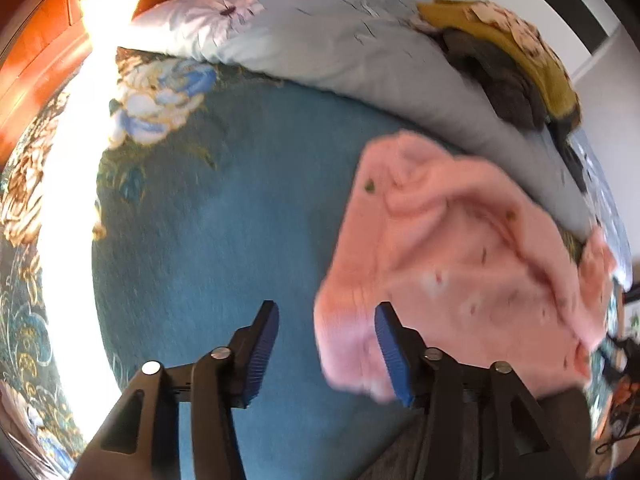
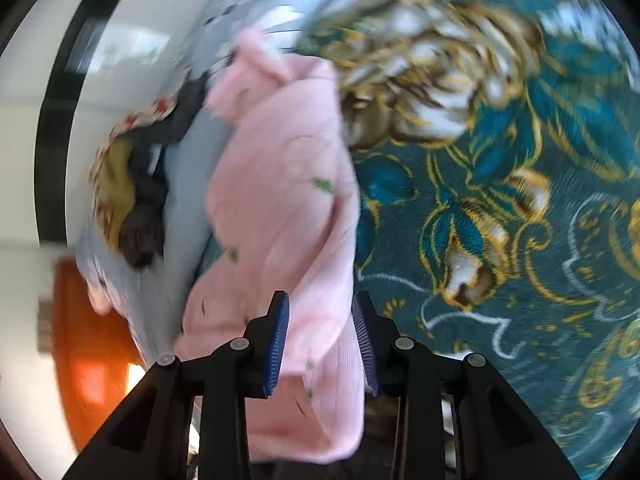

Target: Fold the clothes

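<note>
While the left tool [image 1: 326,354] gapes beside a fuzzy pink garment [image 1: 460,256] on the teal floral bed [image 1: 200,248], the right tool [image 2: 322,344] stands part-open astride it.

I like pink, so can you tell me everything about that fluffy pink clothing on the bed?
The soft pink fleece garment looks fuzzy, dotted with tiny green and dark marks. It is crumpled, not yet folded, lying on the teal flowered blanket and leaning against the pale grey-blue pillow. Its ribbed edge sits between the right tongs, whose pads stand apart. The left tongs are open beside it.
</note>
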